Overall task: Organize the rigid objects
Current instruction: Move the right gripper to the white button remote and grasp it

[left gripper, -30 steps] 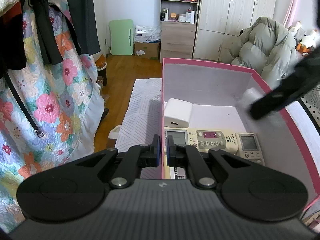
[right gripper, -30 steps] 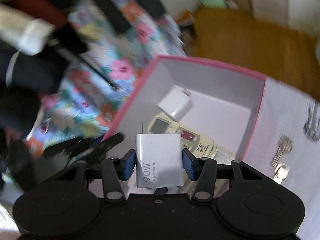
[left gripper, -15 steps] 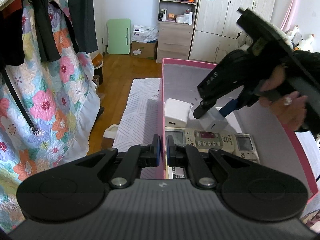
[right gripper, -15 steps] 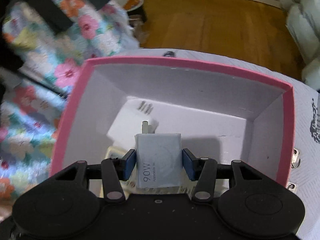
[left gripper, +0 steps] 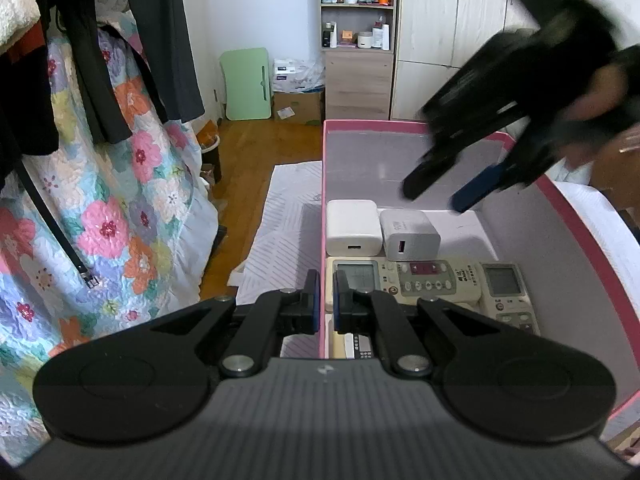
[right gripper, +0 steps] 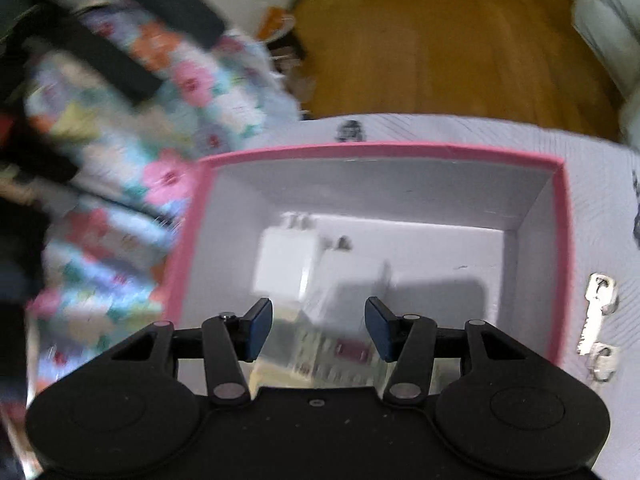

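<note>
A bed covered by a white sheet with faint grey stripes (right gripper: pixel 460 132) carries the things. A pink-rimmed box (right gripper: pixel 400 147) sits directly on the sheet. Just beside the box's right wall, a silver key (right gripper: pixel 596 316) lies flat on the sheet, touching a second key (right gripper: pixel 602 362) below it.

I am in a bedroom at home: dark clothes (left gripper: pixel 160 40) and a belt (left gripper: pixel 52 232) hang at the upper left of my left view over a flowered quilt (left gripper: pixel 112 220), a wooden floor (left gripper: pixel 256 148) runs through the middle, an open shelf (left gripper: pixel 358 4) of bottles and jars stands at top centre beside pale wardrobe doors (left gripper: pixel 428 32), and a green folding table (left gripper: pixel 246 84) leans on the white wall
</note>
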